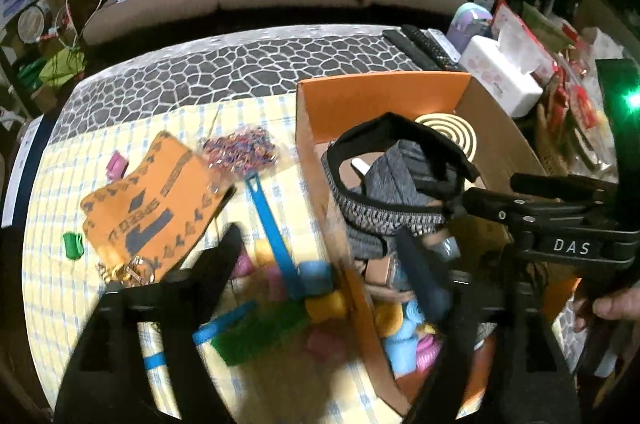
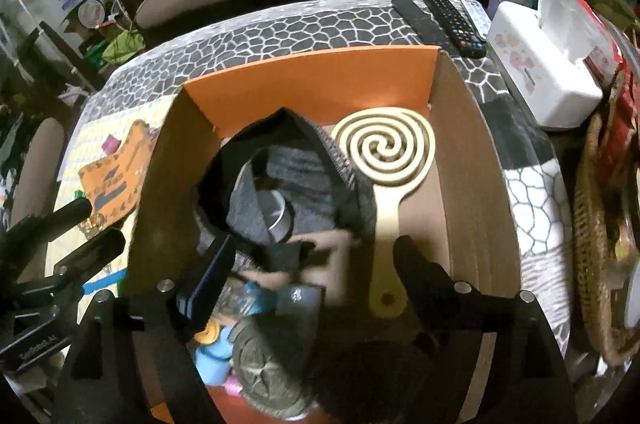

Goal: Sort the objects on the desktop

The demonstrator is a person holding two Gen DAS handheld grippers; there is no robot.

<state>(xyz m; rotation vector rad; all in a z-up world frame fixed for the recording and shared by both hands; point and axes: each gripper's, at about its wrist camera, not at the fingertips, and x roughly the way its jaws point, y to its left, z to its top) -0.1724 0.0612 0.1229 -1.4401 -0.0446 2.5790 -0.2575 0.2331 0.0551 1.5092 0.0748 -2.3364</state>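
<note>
Sorting into the cardboard box (image 2: 460,152). My right hand-held gripper (image 2: 312,256) hangs over the box interior, jaws spread wide, nothing between them; it hovers above the grey pouch (image 2: 296,180), which lies inside the box beside the spiral paddle (image 2: 384,148), so that is the sorted pile. My left hand-held gripper (image 1: 320,256) sits at the box's left wall, also spread and holding nothing, above the loose items on the bench (image 1: 240,72): blue strap (image 1: 272,224), orange card (image 1: 152,200), green clip (image 1: 73,245). These look like what's left to collect.
</note>
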